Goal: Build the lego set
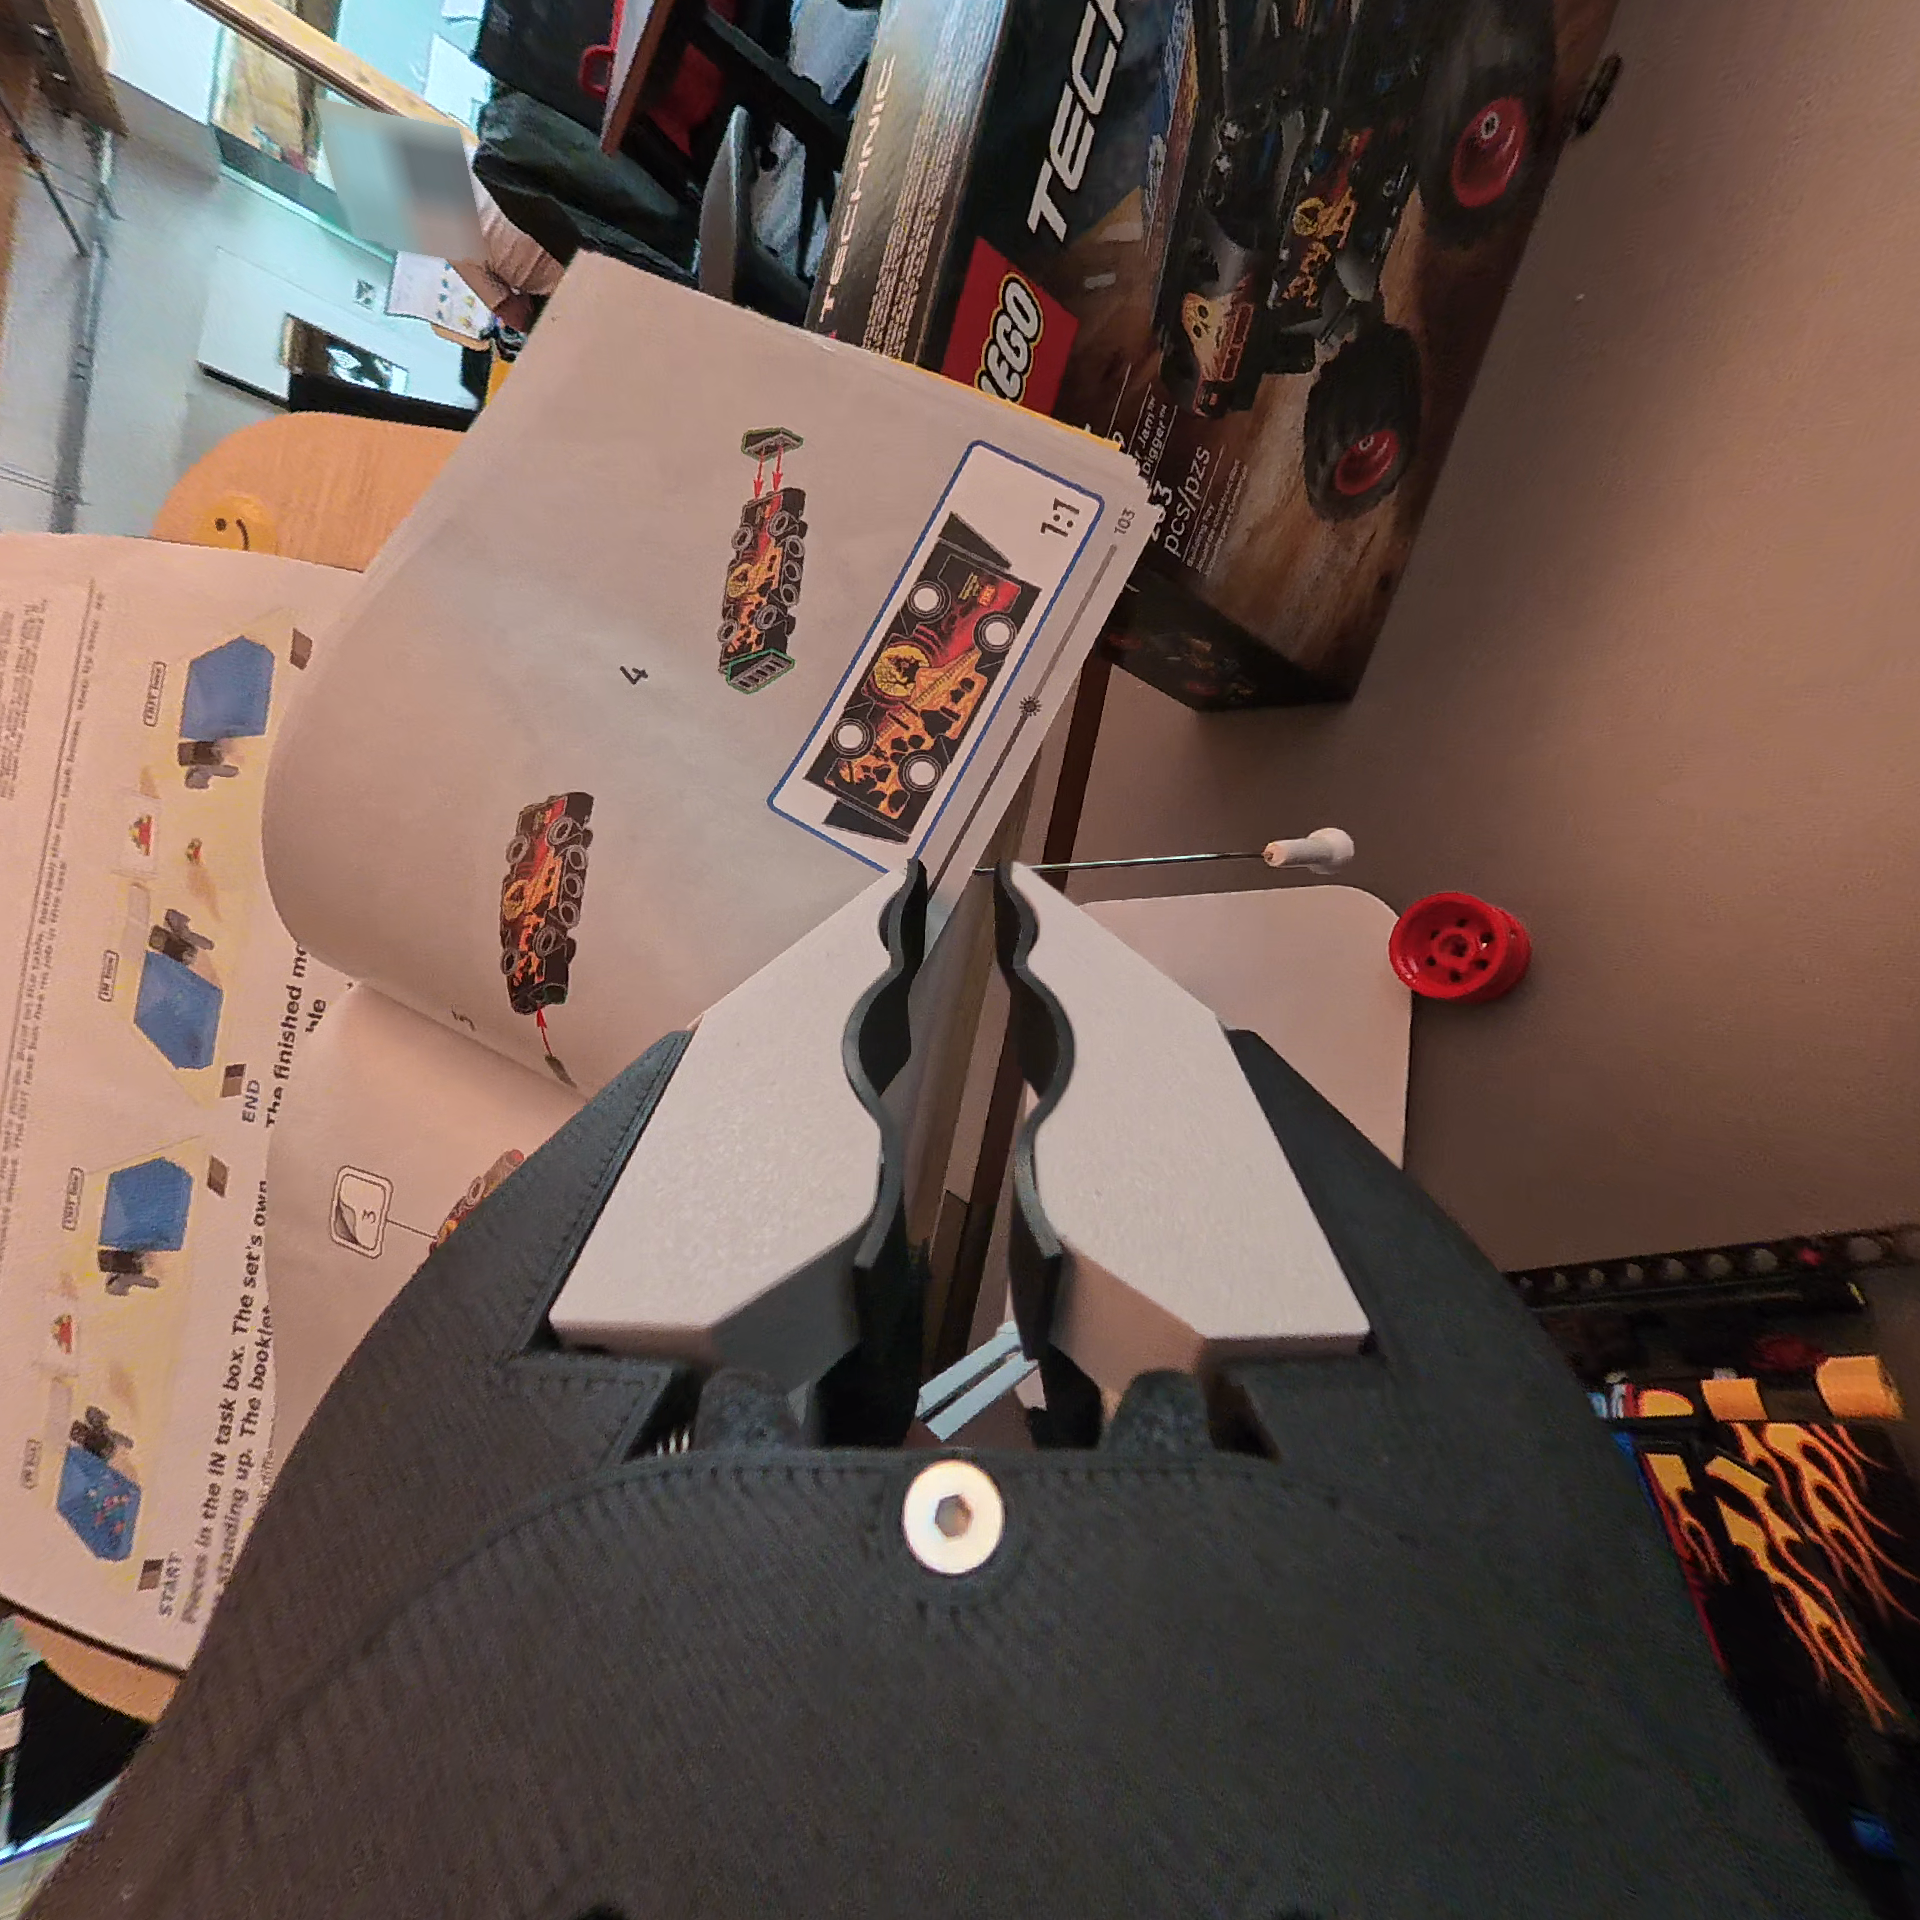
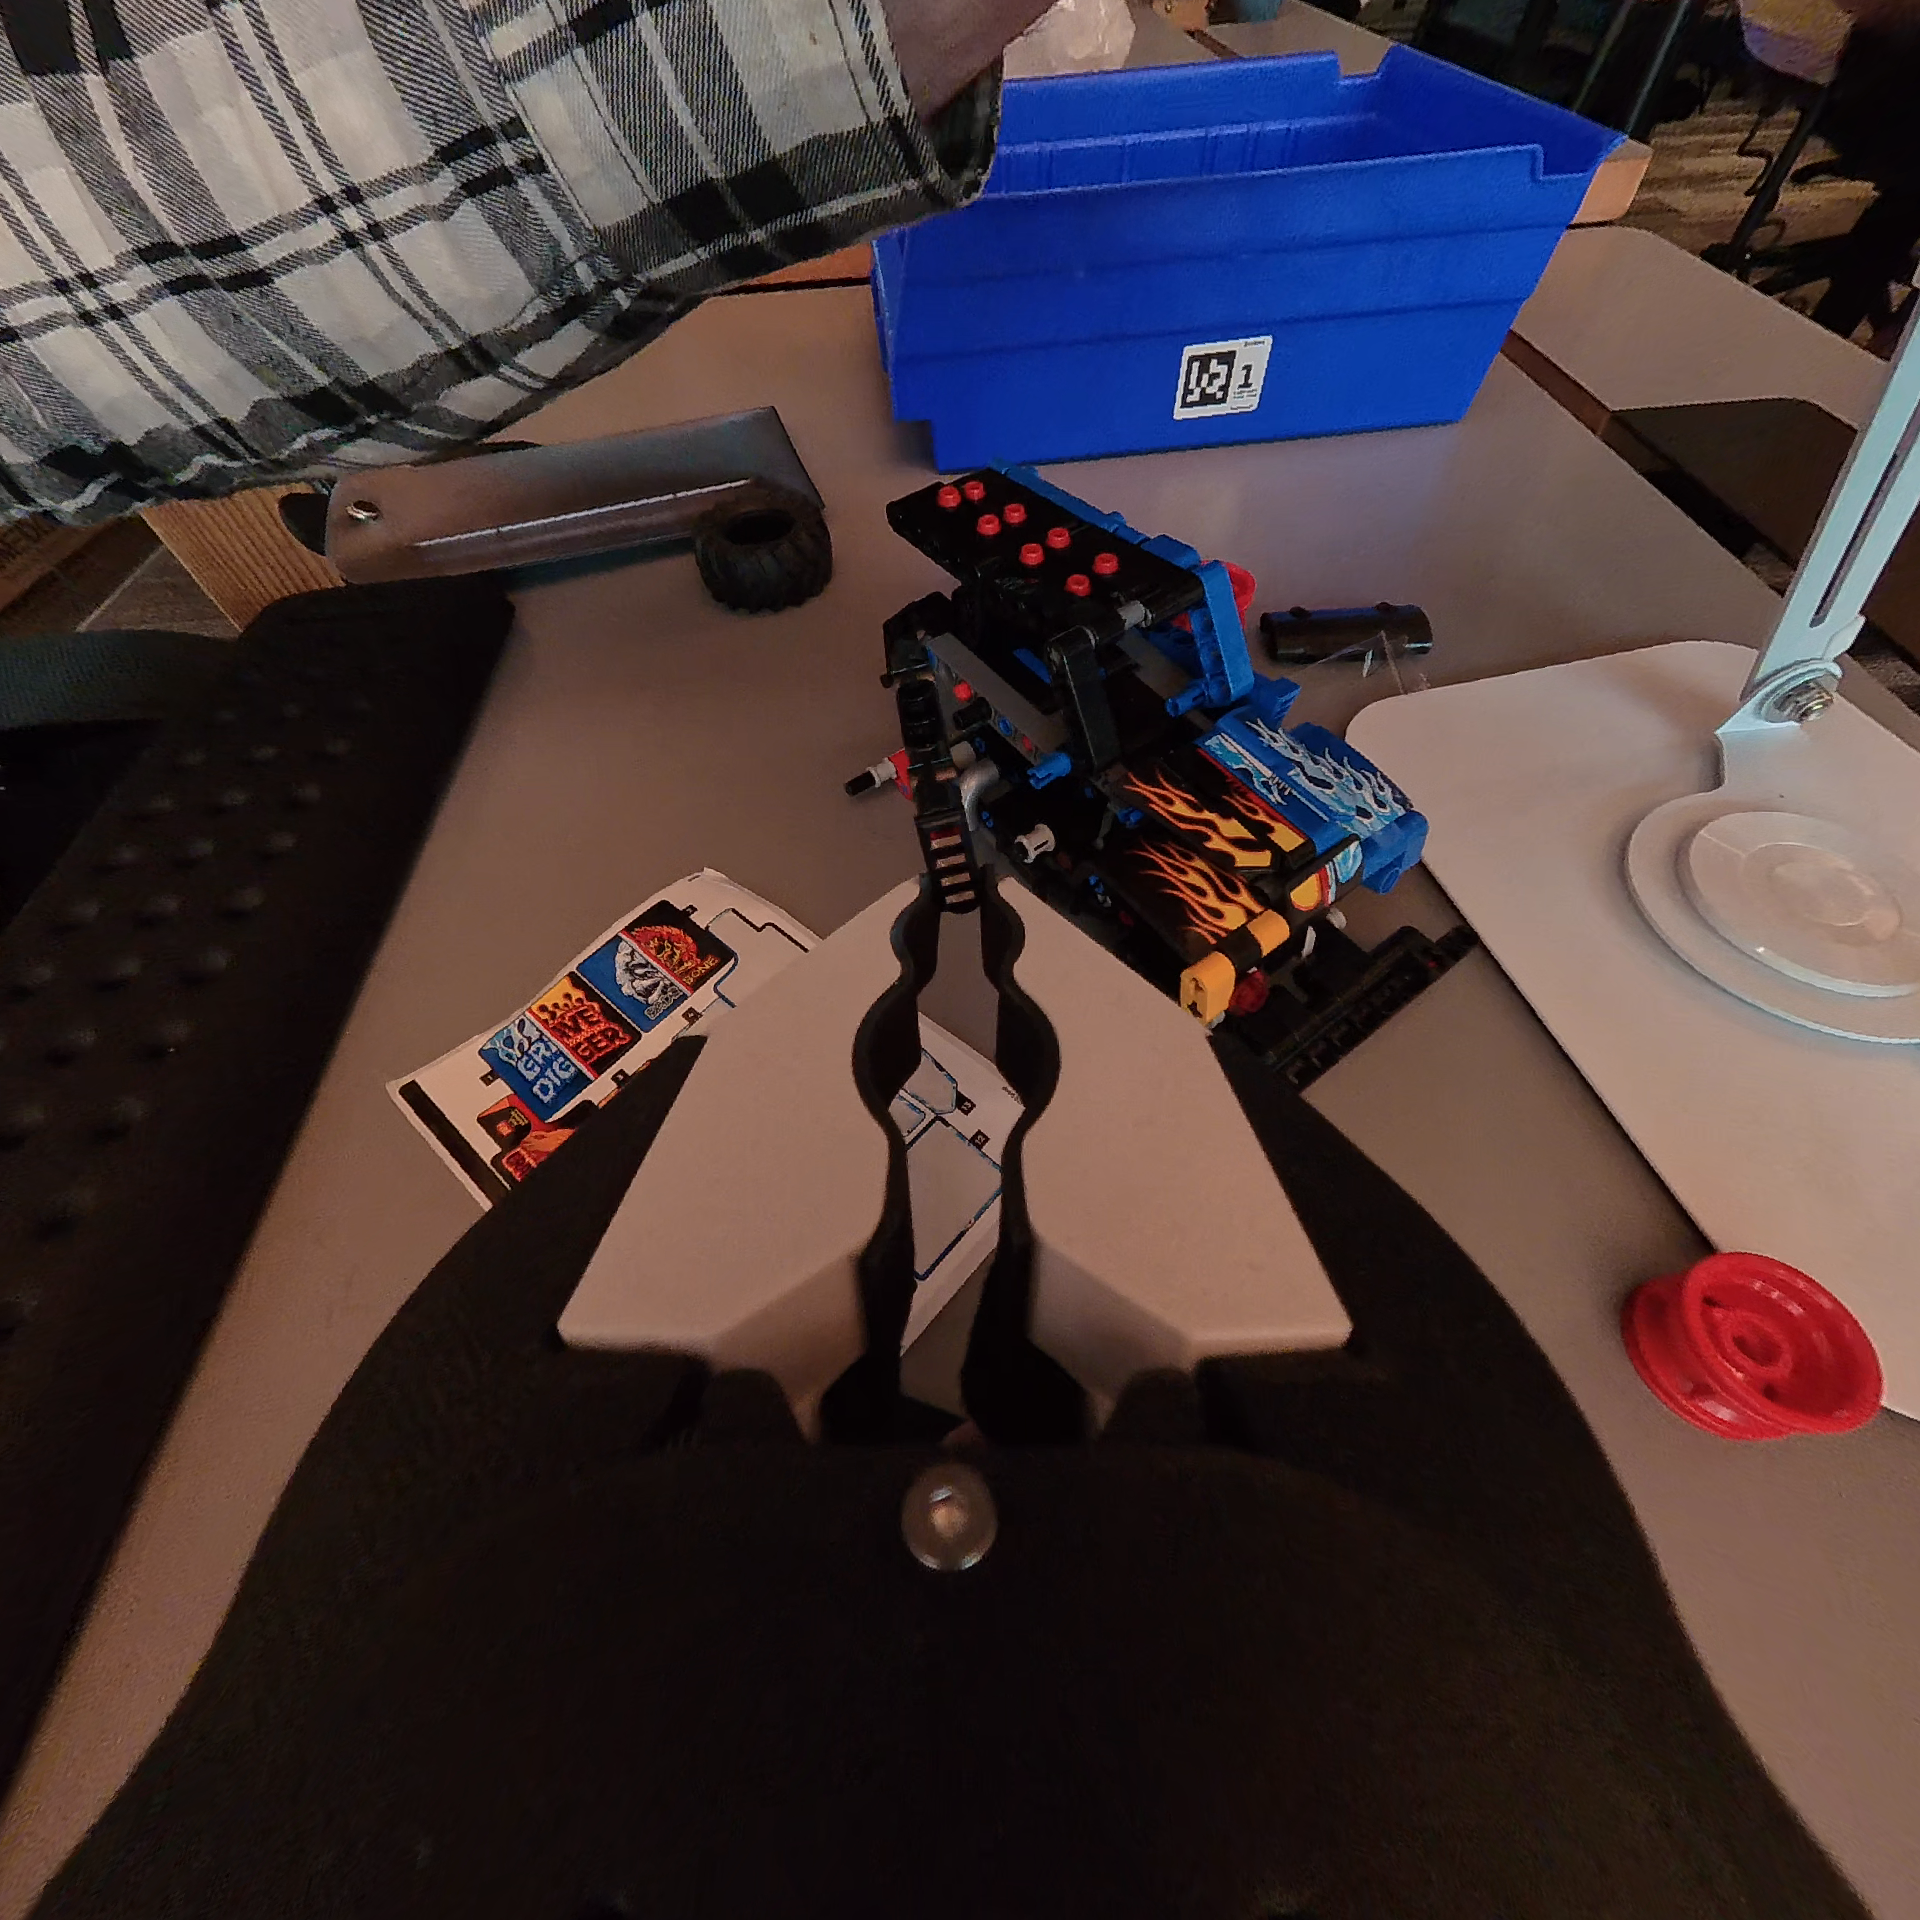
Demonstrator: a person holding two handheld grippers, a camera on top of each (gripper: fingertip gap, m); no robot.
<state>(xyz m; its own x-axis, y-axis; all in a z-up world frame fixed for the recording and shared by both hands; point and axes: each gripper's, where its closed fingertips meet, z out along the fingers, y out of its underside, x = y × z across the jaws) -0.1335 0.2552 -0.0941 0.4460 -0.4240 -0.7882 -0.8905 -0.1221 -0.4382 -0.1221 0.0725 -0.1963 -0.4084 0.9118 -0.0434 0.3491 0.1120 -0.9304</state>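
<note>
The half-built truck model [image 2: 1122, 748], black and blue with flame panels, lies on the grey table. My right gripper [image 2: 958, 900] is shut on a small black grille piece [image 2: 951, 862] at its fingertips, right against the model's near-left end. My left gripper [image 1: 958, 878] is closed on the edge of a curled page of the open instruction booklet [image 1: 623, 644], which runs down between its jaws. A red wheel hub [image 2: 1756, 1345] lies at the right; it also shows in the left wrist view [image 1: 1460, 945]. A black tyre [image 2: 764, 561] lies behind the model.
A blue bin [image 2: 1195, 260] stands behind the model. A white stand base [image 2: 1558, 831] is at the right, a sticker sheet [image 2: 603, 1018] under my right gripper, a black mat [image 2: 208, 935] at the left. A plaid sleeve [image 2: 364, 208] crosses above. The set's box [image 1: 1195, 312] stands behind the booklet. My hands' fingertips stand some 20 cm from each other. From either gripper's tips it is about 15 cm to the red wheel hub [image 2: 1756, 1345]. The left camera catches it too, in the left wrist view [image 1: 1452, 940].
</note>
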